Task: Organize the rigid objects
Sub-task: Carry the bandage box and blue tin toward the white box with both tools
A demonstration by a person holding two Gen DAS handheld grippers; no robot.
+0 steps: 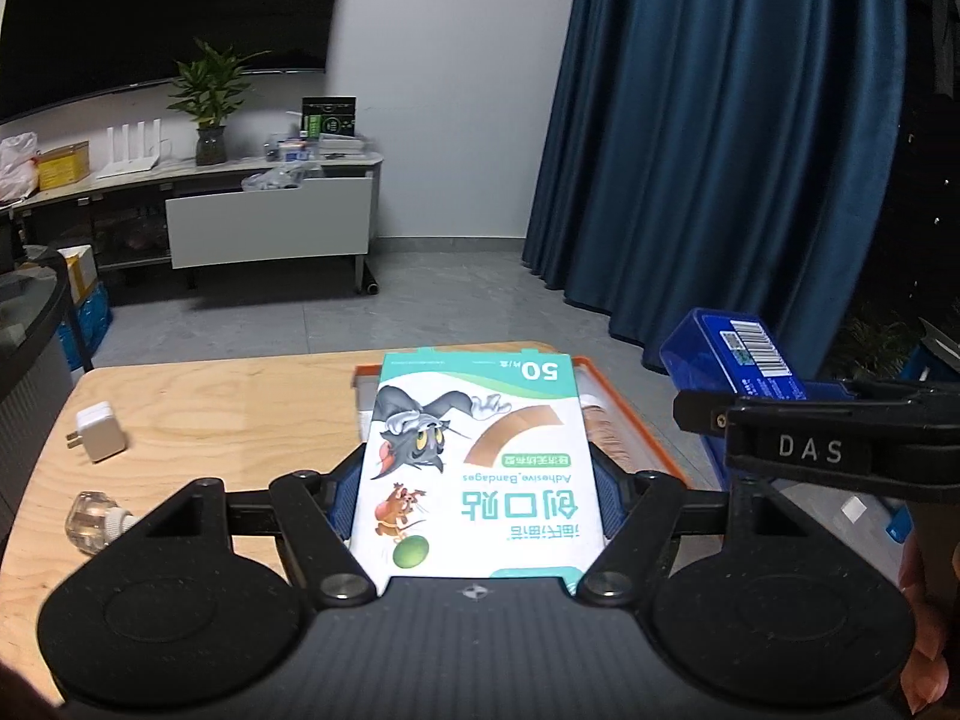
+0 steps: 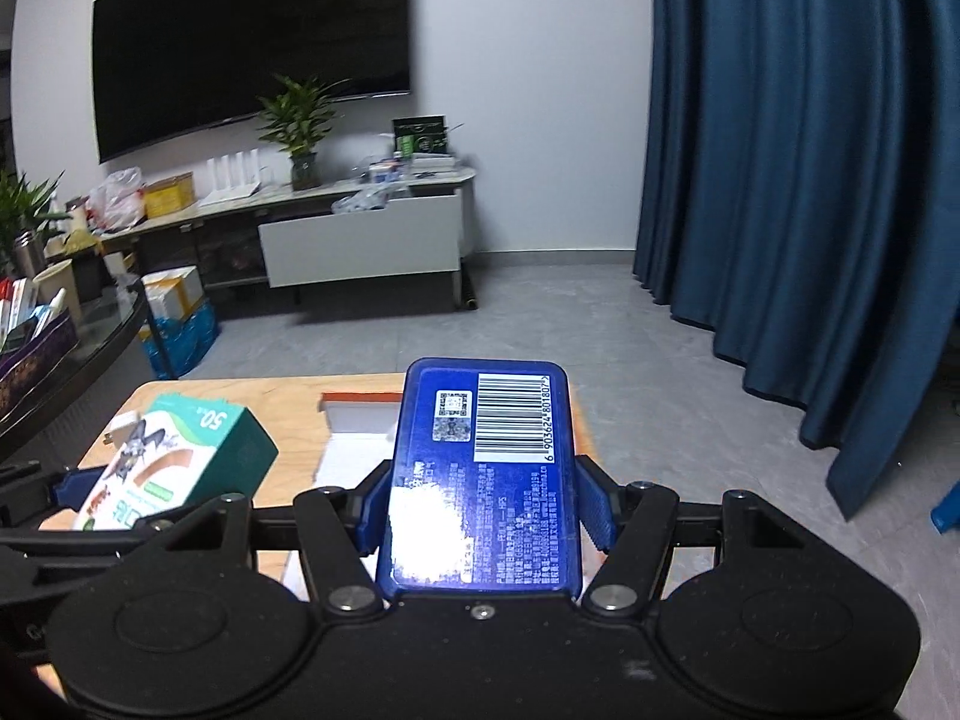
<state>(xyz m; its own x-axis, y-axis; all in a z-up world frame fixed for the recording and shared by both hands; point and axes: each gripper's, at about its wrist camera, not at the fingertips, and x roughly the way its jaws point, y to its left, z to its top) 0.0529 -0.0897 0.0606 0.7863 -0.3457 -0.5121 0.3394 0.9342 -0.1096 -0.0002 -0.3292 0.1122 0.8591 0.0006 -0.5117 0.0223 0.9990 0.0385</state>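
Nearest in the left wrist view: left gripper (image 1: 474, 501), blue pads clamped on both long sides of a white-and-teal adhesive bandage box (image 1: 474, 468), cartoon cat and mouse printed on top, "50" at the far end. Box held flat above the wooden table (image 1: 210, 402), far end reaching over an orange-rimmed tray (image 1: 636, 420). To the left on the table, a small clear glass bottle (image 1: 96, 525) lying on its side near the gripper frame, and further out a white plug adapter (image 1: 99, 432), prongs pointing left. At the right edge of the same view, the right gripper seen side-on, lettered "DAS", carrying a blue case (image 1: 729, 354) raised above the tray's right side. In the right wrist view: right gripper (image 2: 483, 507) closed on that blue case (image 2: 483, 480), barcode and QR label facing up, glare on its near end; tray's white interior (image 2: 354, 444) visible just left of and below the case. Beyond the table, grey tiled floor (image 2: 540, 312), then a low TV cabinet (image 2: 360, 240) with one drawer pulled open, a potted plant (image 2: 300, 126) on top, a dark wall-mounted screen (image 2: 252, 42), and blue curtains (image 2: 780, 150) on the right.
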